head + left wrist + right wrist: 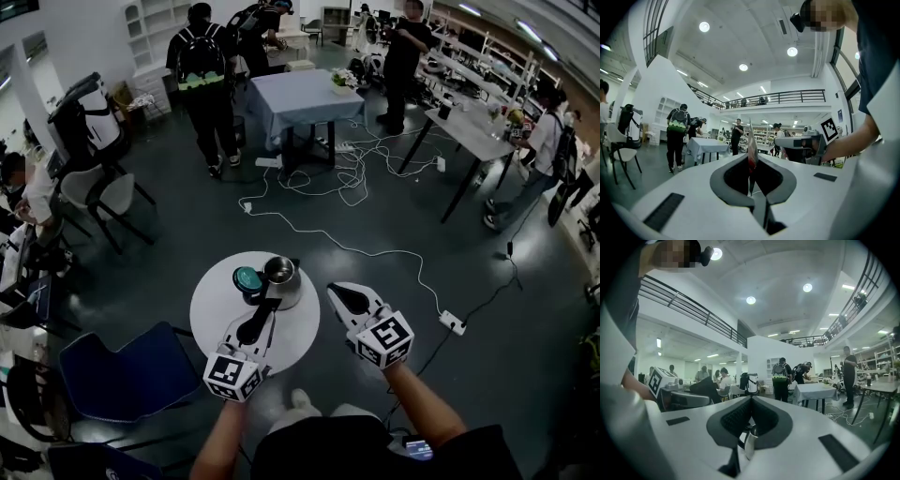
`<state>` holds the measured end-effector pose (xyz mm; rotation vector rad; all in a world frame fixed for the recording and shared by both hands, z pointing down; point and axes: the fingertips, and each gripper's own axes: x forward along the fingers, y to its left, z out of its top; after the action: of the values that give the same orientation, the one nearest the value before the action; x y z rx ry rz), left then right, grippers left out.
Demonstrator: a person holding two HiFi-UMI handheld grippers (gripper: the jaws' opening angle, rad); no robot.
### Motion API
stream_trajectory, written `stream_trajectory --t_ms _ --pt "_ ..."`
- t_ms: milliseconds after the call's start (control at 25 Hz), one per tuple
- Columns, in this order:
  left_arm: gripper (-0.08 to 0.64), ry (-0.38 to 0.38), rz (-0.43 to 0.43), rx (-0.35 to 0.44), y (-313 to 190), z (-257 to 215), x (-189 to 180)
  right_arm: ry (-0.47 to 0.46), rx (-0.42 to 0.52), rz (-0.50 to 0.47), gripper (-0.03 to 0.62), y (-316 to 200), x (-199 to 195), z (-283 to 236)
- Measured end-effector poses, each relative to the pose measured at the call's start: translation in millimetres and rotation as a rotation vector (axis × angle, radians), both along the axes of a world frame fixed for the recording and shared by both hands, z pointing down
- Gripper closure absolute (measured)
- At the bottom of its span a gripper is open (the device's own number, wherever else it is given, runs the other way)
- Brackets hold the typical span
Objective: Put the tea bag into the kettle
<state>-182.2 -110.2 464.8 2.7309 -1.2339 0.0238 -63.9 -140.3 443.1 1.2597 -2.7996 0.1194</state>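
Note:
A steel kettle (279, 278) stands open on the far side of a small round white table (211, 305), with a teal round lid (247, 279) just left of it. My left gripper (263, 315) hovers over the table's near half, its tips just short of the kettle. In the left gripper view it (751, 158) is shut on a thin white and red tea bag (752, 145) that sticks up between the tips. My right gripper (336, 292) hangs off the table's right edge beside the kettle. Its jaws (751, 400) are closed with nothing seen between them.
A blue chair (131, 370) stands left of the table. White cables (347, 178) and a power strip (452, 322) lie on the dark floor beyond. Farther off are a cloth-covered table (305, 98), a long desk (473, 127) and several standing people.

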Motion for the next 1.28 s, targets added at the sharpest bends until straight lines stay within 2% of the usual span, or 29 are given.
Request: stream_trajectory --t_ms 360,800,1280 --pt "0.542 0.005 0.026 -0.023 -23.9 4.3 -3.5 0.003 -0.015 0.049 0.575 -15.0 3.8 -1.6" --pt "0.541 -0.014 0.049 -0.043 -48.4 14.7 25.1 -0.026 -0.006 0.057 0.575 -40.3 26.2 -0.6" --pt "0.543 -0.051 0.030 -0.056 -106.0 23.0 53.5 -0.022 -0.019 0.047 0.575 -103.7 63.6 7.7"
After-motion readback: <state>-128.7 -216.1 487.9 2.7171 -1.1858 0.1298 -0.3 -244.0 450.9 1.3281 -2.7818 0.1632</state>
